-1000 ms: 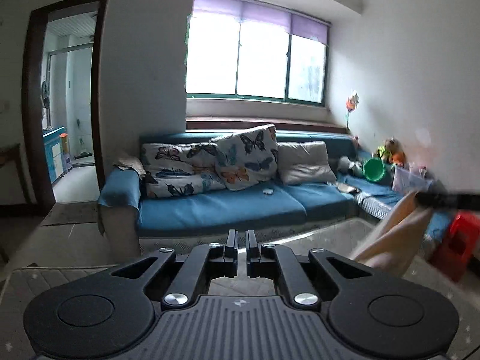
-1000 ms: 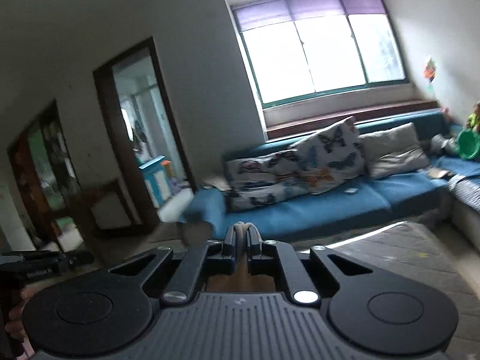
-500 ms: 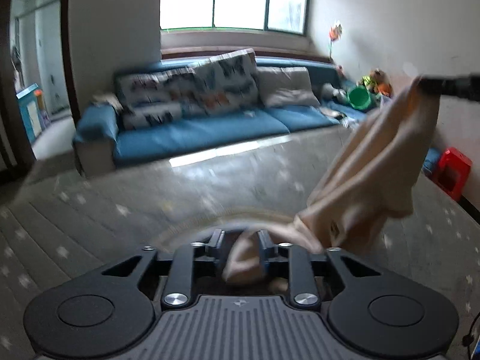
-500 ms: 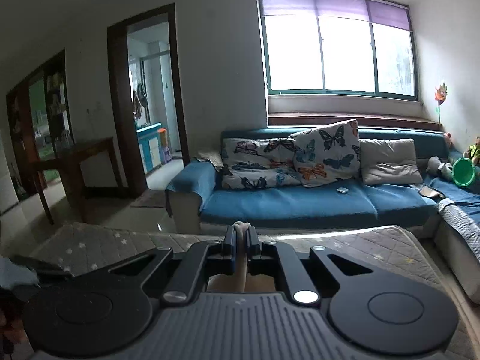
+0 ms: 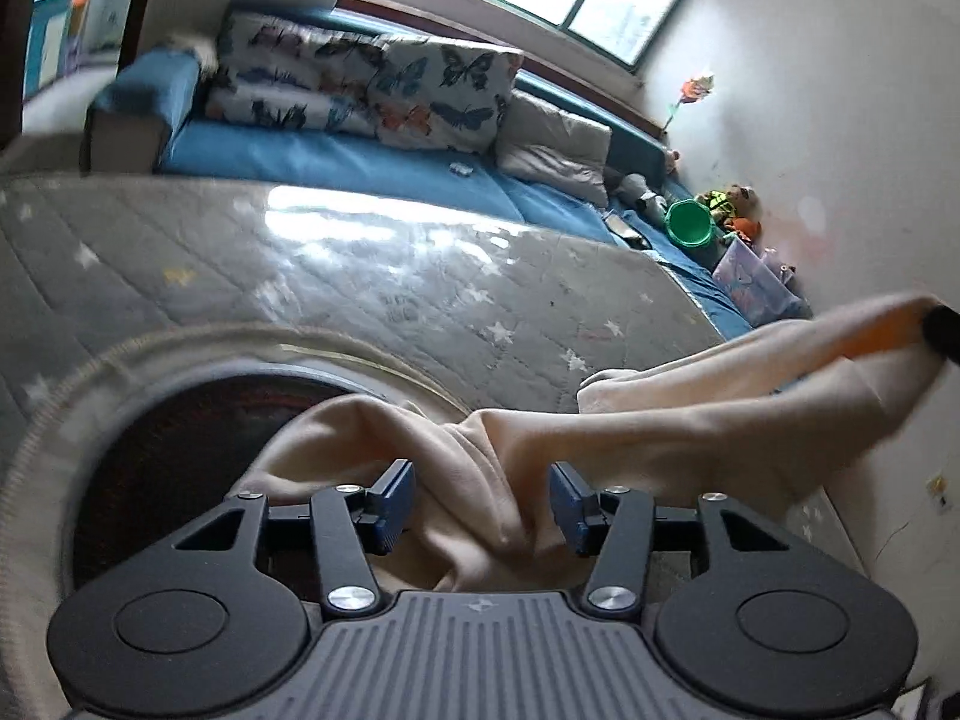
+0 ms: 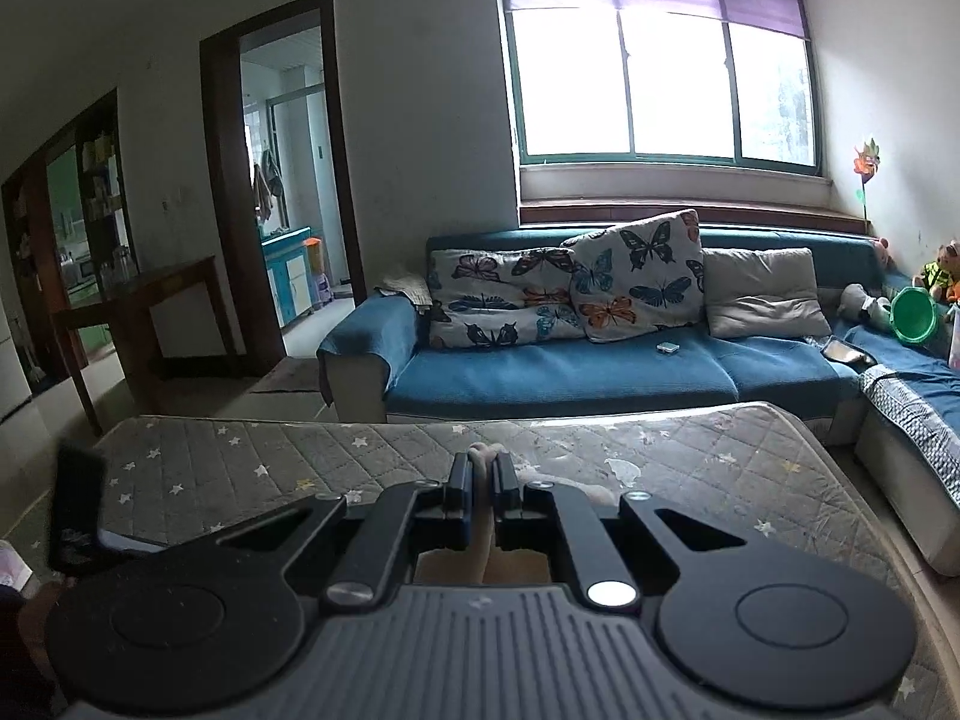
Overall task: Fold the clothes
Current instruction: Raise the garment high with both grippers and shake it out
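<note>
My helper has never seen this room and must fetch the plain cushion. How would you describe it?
Find the long blue sofa under the window. Three cushions lean on its back; the plain cushion is the rightmost one. It is solid beige, while the two butterfly cushions beside it are printed.

Beige garment (image 5: 630, 438) draped crumpled across grey starred mattress (image 5: 372, 276).

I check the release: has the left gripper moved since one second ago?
Yes. The left gripper has dropped: the sofa now sits higher in its view, and its jaws have just been opening around the beige garment.
</note>
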A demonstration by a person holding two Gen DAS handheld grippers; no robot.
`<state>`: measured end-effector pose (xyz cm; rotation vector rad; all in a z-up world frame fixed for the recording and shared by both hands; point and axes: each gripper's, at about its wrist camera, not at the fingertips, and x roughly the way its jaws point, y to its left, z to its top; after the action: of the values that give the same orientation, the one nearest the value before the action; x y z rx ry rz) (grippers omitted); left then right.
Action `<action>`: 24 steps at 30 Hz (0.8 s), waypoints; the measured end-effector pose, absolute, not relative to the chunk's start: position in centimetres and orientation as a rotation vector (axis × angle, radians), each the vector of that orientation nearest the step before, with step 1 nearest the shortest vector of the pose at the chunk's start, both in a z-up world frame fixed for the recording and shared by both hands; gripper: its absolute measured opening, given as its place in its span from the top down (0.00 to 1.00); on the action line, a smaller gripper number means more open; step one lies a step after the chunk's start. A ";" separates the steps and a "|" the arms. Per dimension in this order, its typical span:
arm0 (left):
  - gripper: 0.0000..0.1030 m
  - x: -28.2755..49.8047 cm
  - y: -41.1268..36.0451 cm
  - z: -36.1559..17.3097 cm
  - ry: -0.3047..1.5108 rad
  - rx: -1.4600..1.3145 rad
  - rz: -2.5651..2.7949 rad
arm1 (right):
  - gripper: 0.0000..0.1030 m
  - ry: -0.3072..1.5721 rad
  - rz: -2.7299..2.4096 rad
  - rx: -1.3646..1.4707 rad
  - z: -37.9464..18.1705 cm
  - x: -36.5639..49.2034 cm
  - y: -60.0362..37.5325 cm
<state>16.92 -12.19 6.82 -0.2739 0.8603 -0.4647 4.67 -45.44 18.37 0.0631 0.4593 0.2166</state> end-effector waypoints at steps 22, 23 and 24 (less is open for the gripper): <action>0.93 19.3 -9.3 9.2 0.718 -0.312 -0.352 | 0.94 0.431 0.216 0.127 17.9 6.5 -47.2; 0.93 19.4 -8.5 10.2 0.698 -0.319 -0.340 | 0.94 0.422 0.218 0.130 18.1 6.9 -47.1; 0.93 19.6 -7.7 11.2 0.677 -0.326 -0.329 | 0.94 0.411 0.220 0.133 18.3 7.3 -46.9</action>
<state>19.58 -7.68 11.21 -0.3255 0.6766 -0.3289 7.28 -46.91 18.28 0.1329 0.4115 0.2201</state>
